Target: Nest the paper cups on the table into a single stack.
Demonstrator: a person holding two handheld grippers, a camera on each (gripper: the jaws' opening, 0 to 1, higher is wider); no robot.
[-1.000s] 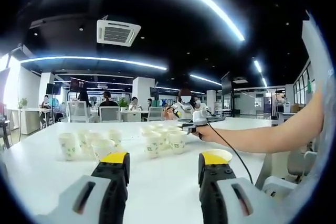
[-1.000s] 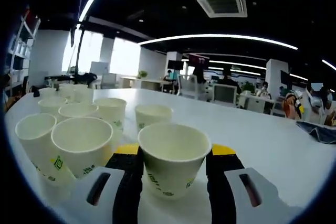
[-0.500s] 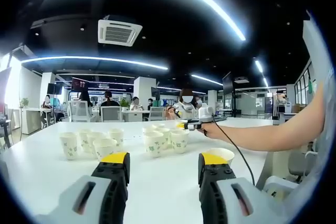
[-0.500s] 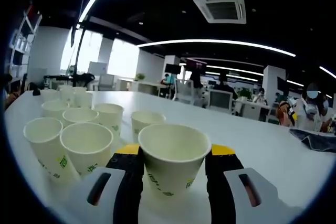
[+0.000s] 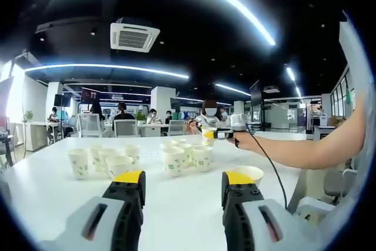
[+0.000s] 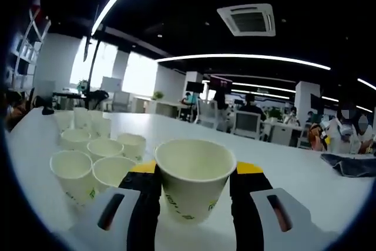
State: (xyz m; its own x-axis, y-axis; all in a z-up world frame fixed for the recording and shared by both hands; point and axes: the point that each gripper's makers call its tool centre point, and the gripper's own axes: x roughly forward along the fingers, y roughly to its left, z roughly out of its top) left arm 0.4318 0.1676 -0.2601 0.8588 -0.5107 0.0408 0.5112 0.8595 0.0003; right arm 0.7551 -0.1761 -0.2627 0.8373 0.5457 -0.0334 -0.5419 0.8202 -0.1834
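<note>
White table [image 6: 305,174]; right tool [image 6: 195,187] grips empty cup [image 6: 194,180].

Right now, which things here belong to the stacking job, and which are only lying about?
Job:
- held cup, in right gripper
- cup cluster
- lone cup
- left gripper, open

Not job:
- dark cloth
- office chairs

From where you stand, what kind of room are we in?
Likely an open-plan office: rows of desks with seated people, a ceiling air-conditioning unit and long strip lights over a white table of paper cups.

Right gripper [image 6: 194,183] fingers clamped; left gripper [image 5: 183,189] fingers apart
</note>
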